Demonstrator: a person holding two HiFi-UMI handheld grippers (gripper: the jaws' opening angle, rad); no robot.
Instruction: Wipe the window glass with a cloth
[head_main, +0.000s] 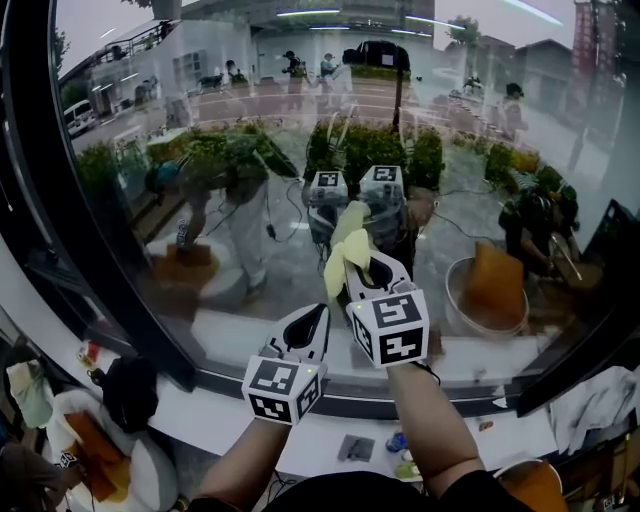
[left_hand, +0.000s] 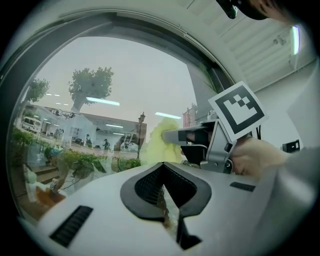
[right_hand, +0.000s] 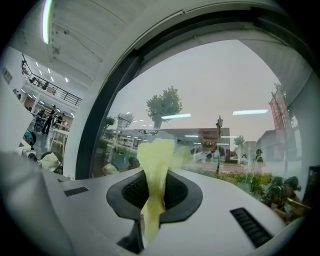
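From the head view, the right tool (head_main: 372, 262) is raised to the window glass (head_main: 200, 150) with a yellow cloth (head_main: 345, 250) in it, and the left tool (head_main: 318, 312) sits just below and beside it. In the left gripper view, that tool's jaws are together with nothing between them. In the right gripper view, the jaws are clamped on the cloth, its free end up at the glass.
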